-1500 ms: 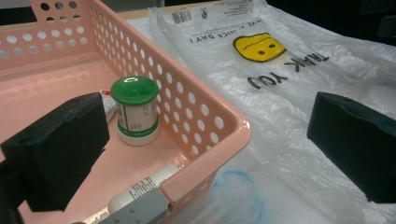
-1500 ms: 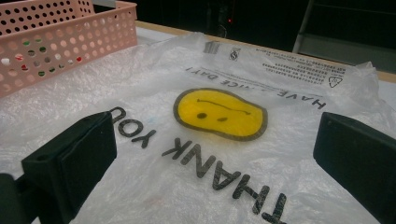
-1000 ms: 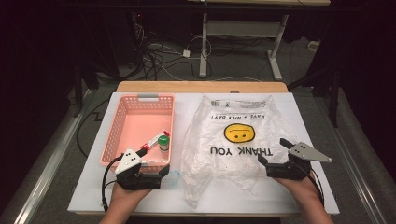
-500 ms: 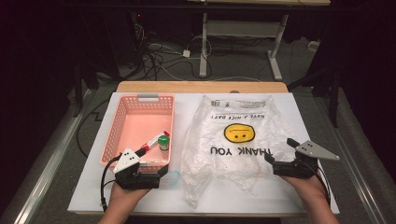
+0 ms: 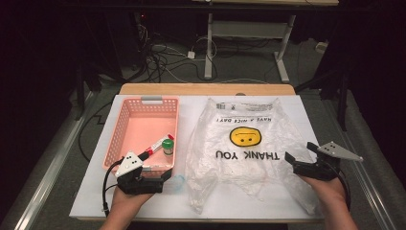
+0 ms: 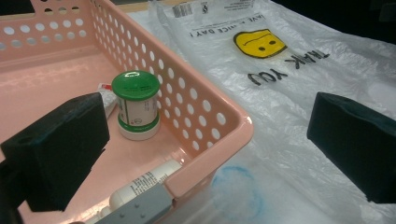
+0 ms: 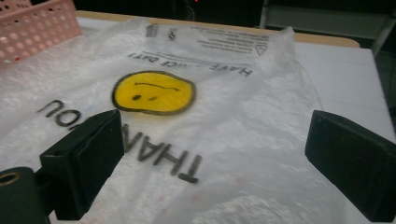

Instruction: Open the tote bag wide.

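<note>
My left claw (image 5: 165,176) sits at the near corner of the pink basket (image 5: 125,125), jaws wide apart with nothing between them; it straddles the basket's corner wall and has not shifted over the last second. Just inside that corner stands a small green-capped bottle (image 6: 136,105), upright, and beside it lies a red-and-white tube (image 5: 156,143). Against the near wall, the left gripper view catches a white tube (image 6: 144,183) lying flat, partly cut off by a grey part of my own gear.

In the middle of the counter (image 5: 306,115) the clear plastic bag (image 5: 242,167) lies flat, its yellow face and "THANK YOU" print upside down to me, just beside the basket.

What has changed is on the right: my right claw (image 5: 300,154) has slid outward from the bag's printed middle toward its right edge, and its jaws have just eased in a little from their widest. They are apart and grip nothing; the bag lies below and ahead of them. I judge I am lining up to pinch the bag's side or handle so it can be opened for the basket's items.

Hard to read: where the bag's mouth lies, since its layers blur together, and a faint blue round patch (image 6: 233,186) under the plastic near the basket corner that I cannot identify.
</note>
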